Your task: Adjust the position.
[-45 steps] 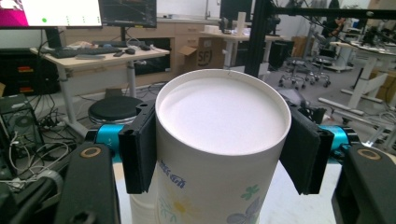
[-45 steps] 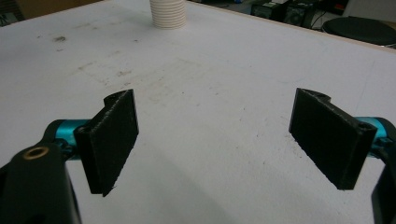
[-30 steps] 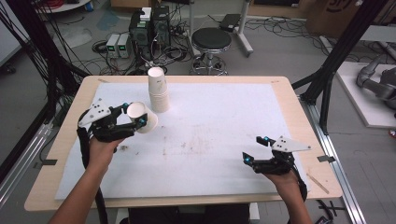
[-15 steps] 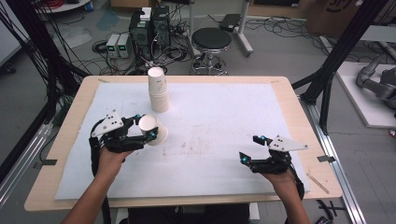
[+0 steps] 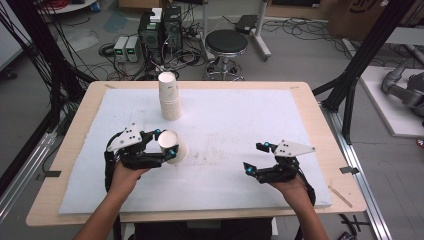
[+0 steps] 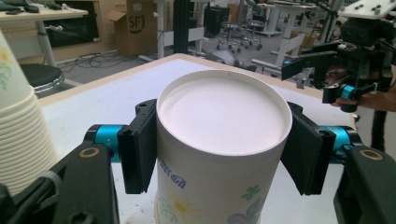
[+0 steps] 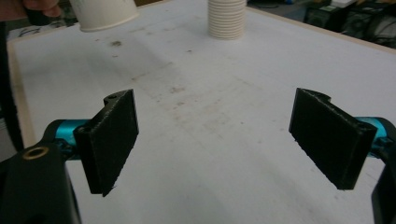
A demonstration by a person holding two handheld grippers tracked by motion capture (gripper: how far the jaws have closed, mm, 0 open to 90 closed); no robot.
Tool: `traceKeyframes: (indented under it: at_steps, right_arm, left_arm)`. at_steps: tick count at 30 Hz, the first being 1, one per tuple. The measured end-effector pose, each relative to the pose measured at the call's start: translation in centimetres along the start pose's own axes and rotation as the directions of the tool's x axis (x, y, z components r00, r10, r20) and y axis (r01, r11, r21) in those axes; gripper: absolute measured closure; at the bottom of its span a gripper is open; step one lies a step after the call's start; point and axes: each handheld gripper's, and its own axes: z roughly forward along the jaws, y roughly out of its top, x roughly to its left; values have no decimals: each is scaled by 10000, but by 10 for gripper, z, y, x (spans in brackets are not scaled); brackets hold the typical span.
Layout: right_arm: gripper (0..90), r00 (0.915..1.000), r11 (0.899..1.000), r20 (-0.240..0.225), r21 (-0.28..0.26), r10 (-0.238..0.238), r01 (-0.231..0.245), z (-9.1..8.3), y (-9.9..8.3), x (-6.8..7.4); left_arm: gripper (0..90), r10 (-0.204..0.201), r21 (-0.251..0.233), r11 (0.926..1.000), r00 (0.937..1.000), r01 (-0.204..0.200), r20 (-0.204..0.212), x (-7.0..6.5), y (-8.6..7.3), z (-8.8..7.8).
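A: What is seen nearest the person's edge of the worktop (image 5: 310,107)?

B: Two forearms are seen coming in from the bottom of the high view, each hand wrapped around a black gripper. The right gripper (image 5: 256,157) is held low over the white mat (image 5: 235,125), near its right front part. Its jaws are spread wide, and nothing is gripped between them; in the right gripper view, bare stained mat is seen in the gap.

A: And the left gripper (image 5: 165,145)?

B: It is held over the left front part of the mat, with its jaws closed against the sides of a single paper cup (image 5: 171,146). The cup is gripped near its base, with the base turned toward the left gripper view camera and a flower print seen on its wall (image 6: 205,196). In the high view the cup is tilted, and its wider mouth end is pointed down toward the mat. Whether the rim is touching the mat cannot be told.

A: What is found farther back?

B: A stack of paper cups (image 5: 169,96) is stood upside down near the far left part of the mat, well apart from the held cup. Beyond the worktop, a round black stool (image 5: 226,42) is seen on the floor.
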Motion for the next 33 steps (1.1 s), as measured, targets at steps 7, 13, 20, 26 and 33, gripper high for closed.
traceKeyframes:
  at_steps: [7,13,20,26,33]
  right_arm:
    - [161,9973,9997,-697,101,-231,238,18,9,6]
    - [161,9939,9994,-1043,26,-345,349,25,6,12]
    - [162,9876,9981,-1446,-25,-609,611,27,7,17]
    - [169,9778,9960,-1904,15,-874,893,35,9,24]
    - [169,9718,9964,-2223,134,-785,835,41,9,28]
  left_arm:
    - [352,-11,173,9999,9986,2,529,-12,-3,11]
    - [352,-25,240,9997,9945,0,1044,-18,-4,22]
    - [352,87,381,9992,9841,-157,1774,-26,-5,35]
    - [352,180,472,9985,9746,-293,2232,-33,-3,45]
    - [352,222,520,9980,9664,-367,2561,-37,-3,52]
